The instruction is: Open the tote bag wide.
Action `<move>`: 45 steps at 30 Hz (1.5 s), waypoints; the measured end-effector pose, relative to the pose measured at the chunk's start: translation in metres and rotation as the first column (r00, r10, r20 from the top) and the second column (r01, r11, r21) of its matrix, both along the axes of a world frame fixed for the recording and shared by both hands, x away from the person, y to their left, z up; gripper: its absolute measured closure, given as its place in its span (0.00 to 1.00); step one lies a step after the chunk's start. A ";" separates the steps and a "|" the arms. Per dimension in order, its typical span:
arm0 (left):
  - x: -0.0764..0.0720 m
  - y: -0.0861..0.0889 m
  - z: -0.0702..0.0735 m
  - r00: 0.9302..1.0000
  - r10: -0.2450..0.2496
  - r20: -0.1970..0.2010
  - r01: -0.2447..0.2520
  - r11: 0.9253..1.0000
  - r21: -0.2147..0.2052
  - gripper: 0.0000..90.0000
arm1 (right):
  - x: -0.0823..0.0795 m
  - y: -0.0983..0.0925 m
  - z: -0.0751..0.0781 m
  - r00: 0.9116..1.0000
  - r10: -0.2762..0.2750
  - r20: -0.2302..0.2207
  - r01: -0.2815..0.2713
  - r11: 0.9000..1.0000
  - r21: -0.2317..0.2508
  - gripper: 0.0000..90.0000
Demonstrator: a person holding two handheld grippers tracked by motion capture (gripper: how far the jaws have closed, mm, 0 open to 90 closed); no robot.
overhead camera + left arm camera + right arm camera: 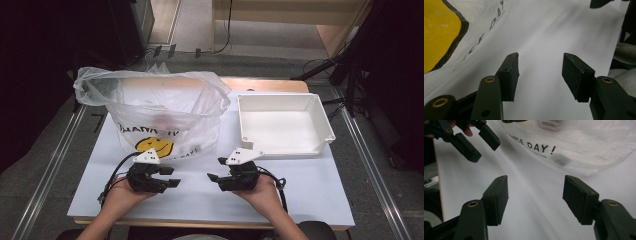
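Beyond the left hand-held gripper (176, 182), the plastic bag (150, 107) shows something reddish through its cloudy film, too blurred to name. Its upper line of print is creased and only partly legible. In the left gripper view, the yellow smiley print (439, 32) is cut off by the picture's left edge. In the right gripper view, a dark smudge (560, 159) beyond the right hand-held gripper (535, 198) lies under the film, unidentifiable.

Black tongs (192, 180), brass screws, grey three-cornered plates, black cables.
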State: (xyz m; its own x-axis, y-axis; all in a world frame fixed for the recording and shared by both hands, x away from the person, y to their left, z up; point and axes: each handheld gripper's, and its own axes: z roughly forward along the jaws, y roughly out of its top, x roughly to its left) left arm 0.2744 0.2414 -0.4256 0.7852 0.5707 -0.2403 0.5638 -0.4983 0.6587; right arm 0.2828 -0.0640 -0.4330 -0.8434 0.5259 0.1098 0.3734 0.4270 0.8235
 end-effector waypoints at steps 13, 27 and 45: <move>0.004 0.015 0.050 1.000 0.018 -0.017 -0.019 0.998 -0.052 0.66 | 0.012 0.005 0.039 0.993 0.100 -0.060 -0.100 0.995 0.003 0.48; 0.016 0.032 0.095 0.997 0.079 -0.001 -0.079 0.995 -0.068 0.81 | 0.037 -0.001 0.093 0.996 0.090 -0.005 -0.090 0.995 0.036 0.63; 0.047 0.045 0.158 0.992 0.110 0.063 -0.105 0.991 -0.084 0.86 | 0.063 0.012 0.146 0.994 0.108 0.019 -0.109 0.993 0.041 0.80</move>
